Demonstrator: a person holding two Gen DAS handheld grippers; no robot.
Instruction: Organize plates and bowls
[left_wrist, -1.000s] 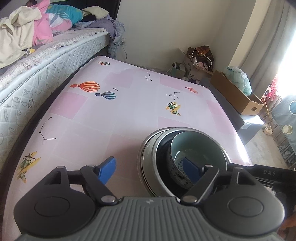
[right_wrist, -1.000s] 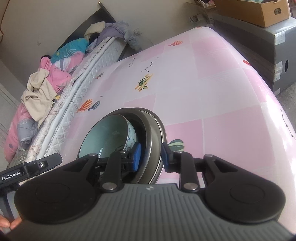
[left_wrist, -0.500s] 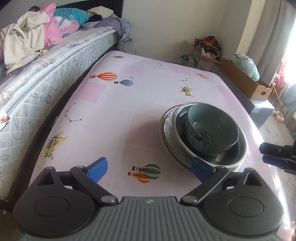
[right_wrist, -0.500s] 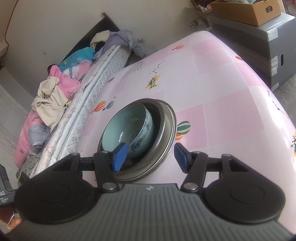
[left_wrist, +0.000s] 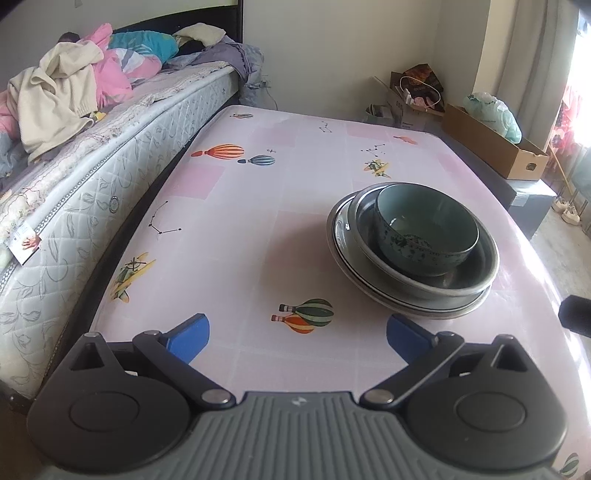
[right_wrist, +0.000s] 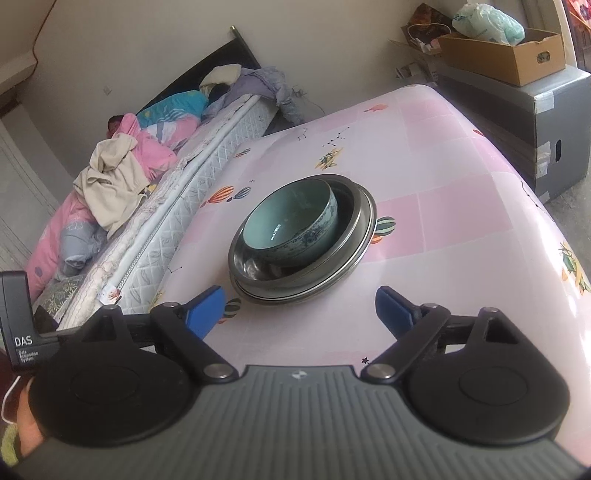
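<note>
**Now released: stack left standing, both grippers clear**

Just a second ago, gripped at the rims from either side; now let go. Left gripper (left_wrist: 297, 336) spread as wide as it goes, nothing between its blue pads (left_wrist: 188, 338), pulled back to the near side of the stack. Right gripper (right_wrist: 300, 308) likewise drawn off, jaws opening, almost fully apart, empty, where a second ago nipped nearly shut on the rim.

Resting alone on the pink tablecloth (left_wrist: 258, 192), right of centre in the left wrist view: celadon bowl (left_wrist: 426, 229) nested in a dark deeper dish (left_wrist: 476, 275), itself seated on the plates (left_wrist: 341, 236) beneath. Sitting a little off-centre inside the dish, leaning toward one side, yet settled.

Probably the end of the stacking step: everything gathered into one pile, no loose crockery elsewhere on the cloth. Possibly only a nudge left to centre the bowl.
</note>
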